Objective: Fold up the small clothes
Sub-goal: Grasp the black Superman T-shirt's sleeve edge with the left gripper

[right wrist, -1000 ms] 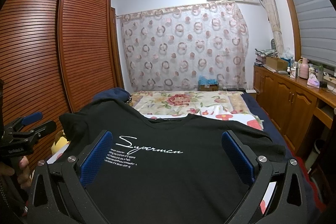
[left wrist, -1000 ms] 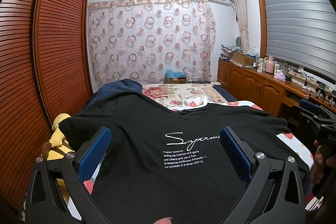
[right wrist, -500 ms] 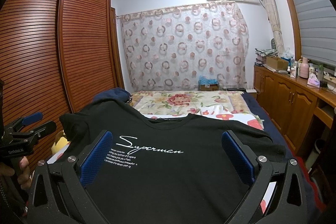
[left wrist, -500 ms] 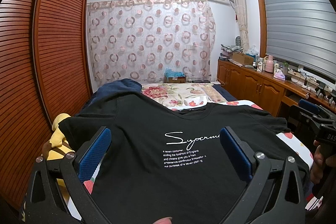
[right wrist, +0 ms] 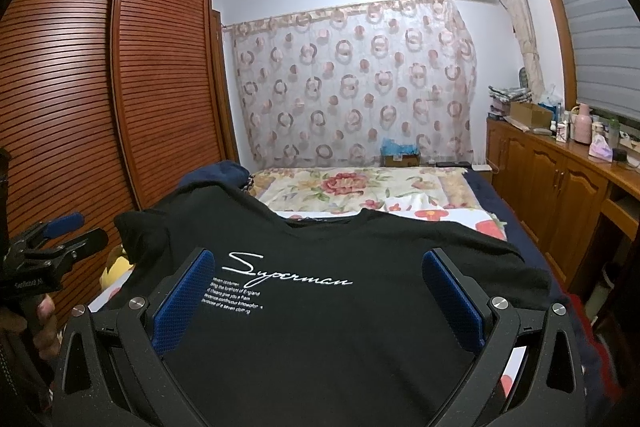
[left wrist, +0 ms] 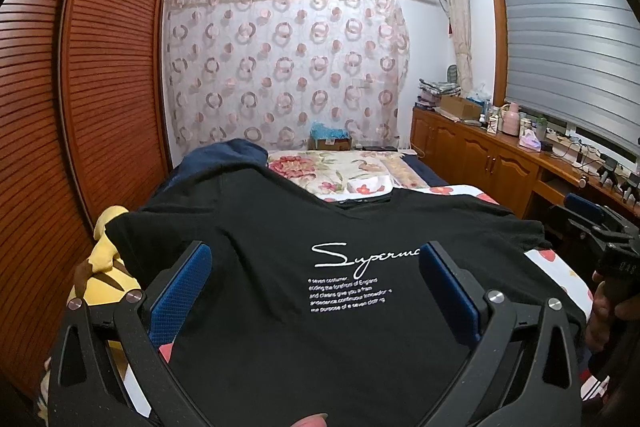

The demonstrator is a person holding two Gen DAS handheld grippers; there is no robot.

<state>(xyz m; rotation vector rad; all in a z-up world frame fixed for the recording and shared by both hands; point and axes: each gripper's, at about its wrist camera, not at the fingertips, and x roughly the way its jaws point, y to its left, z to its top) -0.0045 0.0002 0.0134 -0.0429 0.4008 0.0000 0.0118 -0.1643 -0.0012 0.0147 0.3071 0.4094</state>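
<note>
A black T-shirt (left wrist: 280, 267) (right wrist: 360, 259) lies spread front-up on the bed, white "Superman" script facing me and collar on the far side. My left gripper (left wrist: 316, 255) hovers over the shirt's near left part, blue pads wide apart, nothing between them. My right gripper (right wrist: 318, 259) hangs the same way over the near right part, open and holding nothing. In the left wrist view the right gripper (left wrist: 592, 223) shows at the right edge, held by a hand. The left gripper (right wrist: 76, 231) shows at the left edge of the right wrist view.
A floral bedsheet (right wrist: 360, 187) covers the bed beyond the shirt. A navy garment (left wrist: 224, 155) lies at the far left and a yellow plush toy (left wrist: 104, 275) at the bed's left edge. A louvred wardrobe (left wrist: 100, 87) stands left, cluttered wooden cabinets (right wrist: 560, 179) right.
</note>
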